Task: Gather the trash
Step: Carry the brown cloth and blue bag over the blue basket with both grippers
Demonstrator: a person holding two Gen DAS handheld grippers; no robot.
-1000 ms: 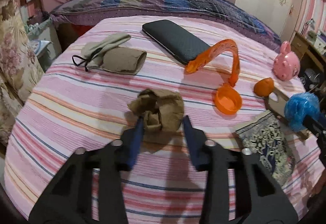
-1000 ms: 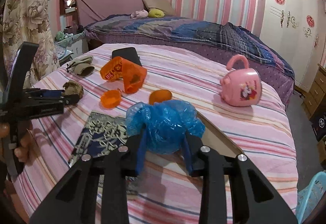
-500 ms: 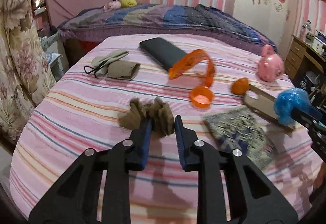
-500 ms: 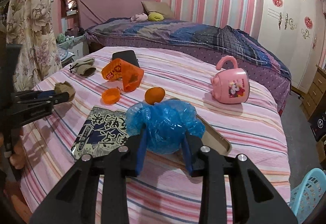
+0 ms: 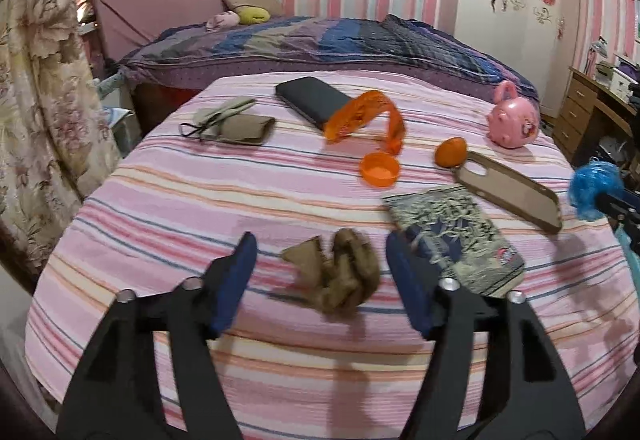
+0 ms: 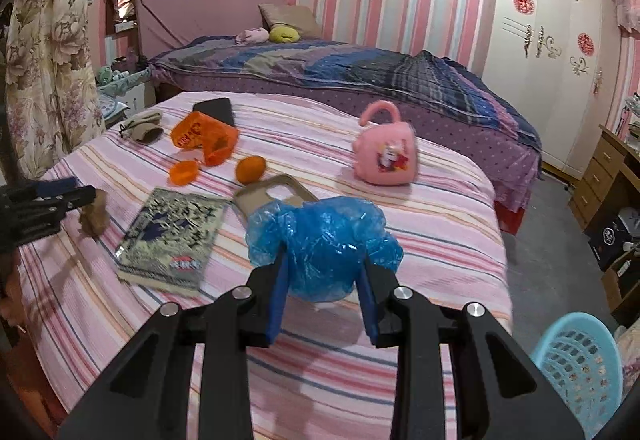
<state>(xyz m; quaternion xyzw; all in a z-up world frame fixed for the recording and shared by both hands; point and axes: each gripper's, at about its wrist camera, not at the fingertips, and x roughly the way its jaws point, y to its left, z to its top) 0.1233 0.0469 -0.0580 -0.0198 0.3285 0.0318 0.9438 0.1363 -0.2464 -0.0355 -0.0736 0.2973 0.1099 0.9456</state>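
A crumpled brown paper wad (image 5: 338, 276) sits between the wide-apart fingers of my left gripper (image 5: 322, 264), touching neither; it looks blurred, just above the striped bedspread (image 5: 200, 207). From the right wrist view the wad (image 6: 94, 217) hangs by the left gripper's tip. My right gripper (image 6: 322, 268) is shut on a crumpled blue plastic bag (image 6: 320, 240), held above the bed's right edge. A light blue basket (image 6: 580, 364) stands on the floor at lower right.
On the bed lie a patterned book (image 5: 452, 236), a phone case (image 5: 508, 187), an orange wrapper (image 5: 360, 119) and orange lid (image 5: 378, 169), an orange fruit (image 5: 450, 151), a pink piggy cup (image 6: 384, 153), a black case (image 5: 312, 99) and a tan pouch (image 5: 236, 123).
My left gripper shut on the brown wad, lifted and pulled it back toward the near edge, then opened wide. My right gripper carried the blue bag rightward; the basket came into view.
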